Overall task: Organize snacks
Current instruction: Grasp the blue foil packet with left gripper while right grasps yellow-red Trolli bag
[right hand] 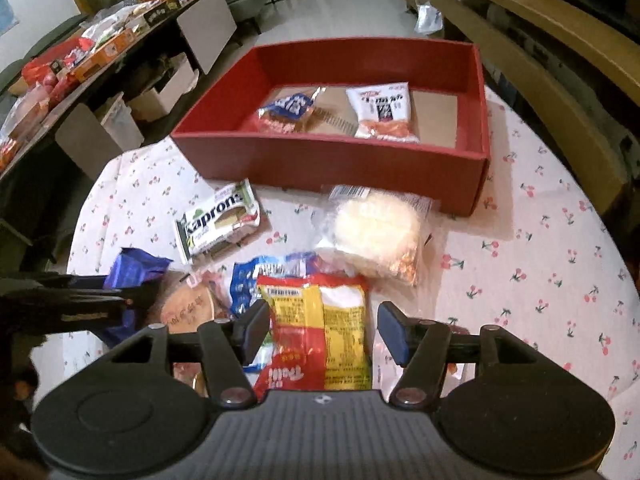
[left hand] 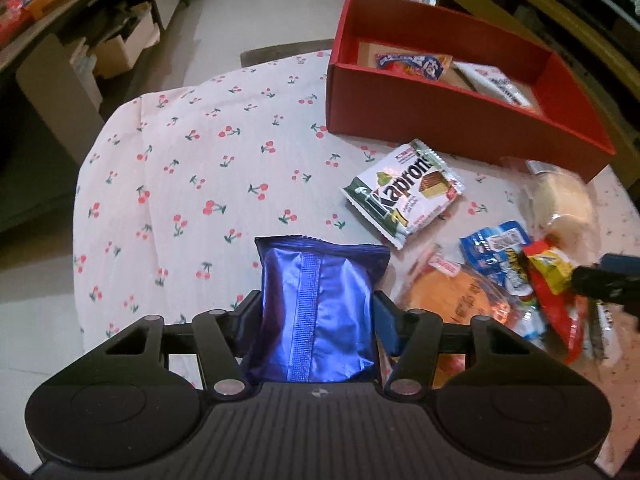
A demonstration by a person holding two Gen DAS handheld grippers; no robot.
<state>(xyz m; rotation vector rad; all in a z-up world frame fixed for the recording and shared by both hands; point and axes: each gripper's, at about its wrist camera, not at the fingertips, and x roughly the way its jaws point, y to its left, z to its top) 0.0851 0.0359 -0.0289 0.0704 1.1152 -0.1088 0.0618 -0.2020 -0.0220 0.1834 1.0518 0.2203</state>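
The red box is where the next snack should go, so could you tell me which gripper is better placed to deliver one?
Left: the left gripper already clamps the blue packet, while the right gripper is open.

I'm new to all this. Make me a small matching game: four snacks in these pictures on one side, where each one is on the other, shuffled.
Snacks:
1. shiny blue foil packet
2. green-and-white Kapron wafer pack
3. white-and-orange snack bag
4. red-and-yellow plastic packet

Places:
A. inside the red cardboard box
B. between the open right gripper fingers
C. clamped in the left gripper
D. alone on the cherry-print tablecloth

Pairs: 1-C, 2-D, 3-A, 4-B
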